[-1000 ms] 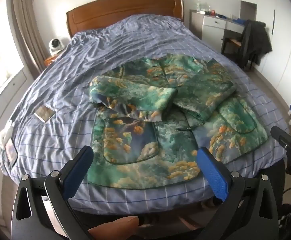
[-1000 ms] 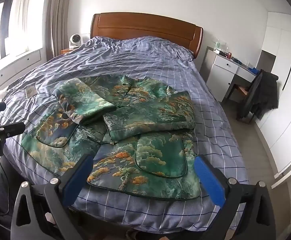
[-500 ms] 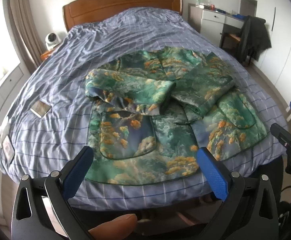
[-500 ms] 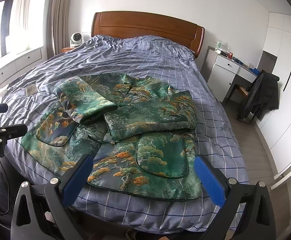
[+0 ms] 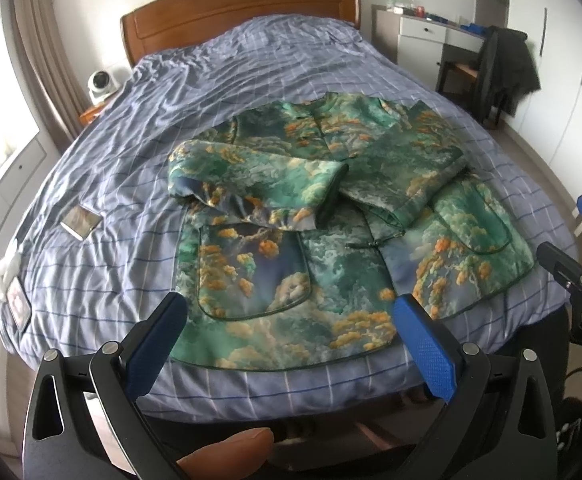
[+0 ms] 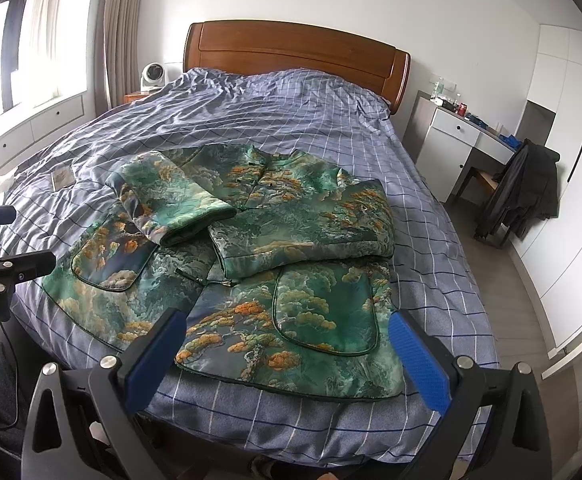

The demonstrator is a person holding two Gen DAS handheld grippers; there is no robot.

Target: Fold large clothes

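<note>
Green brocade jacket (image 5: pixel 331 240) spread face-up on bed (image 5: pixel 131 208), collar toward wooden headboard (image 6: pixel 295 52), hem just inside the foot edge; both sleeves already crossed over the chest, left sleeve (image 5: pixel 251 188) in a rounded roll, right sleeve (image 6: pixel 303 232) lying flatter. Left tool (image 5: pixel 291 344) and right tool (image 6: pixel 287 348) each poised over the foot of the bed, blue pads spread wide apart, gripping nothing and clear of the cloth. Fabric probably padded or quilted, judging by the plump sleeve cuffs and thick bound hem: moderately heavy, soft but springy, with a satin-like sheen suggesting a slippery face. Folds therefore likely to bulge and slide open unless pressed down. Best purchase judged at the two hem corners, left hem corner (image 5: pixel 183 356) and right hem corner (image 6: pixel 391 392), where the piped edge gives a firm ridge; pads to close across the full thickness, not the top layer alone. Patch pockets (image 6: pixel 323 312) a poorer hold, being a single outer layer. Wide open stretch of checked duvet between collar and headboard, ample for carrying the hem upward. Little margin at the foot edge, so some risk of the hem slipping off the mattress. Small flat items (image 5: pixel 79 222) near the left side of the bed, well apart from the jacket. Desk (image 6: pixel 463 140) and chair with dark coat (image 6: pixel 523 196) beyond the right side, off the working path.
</note>
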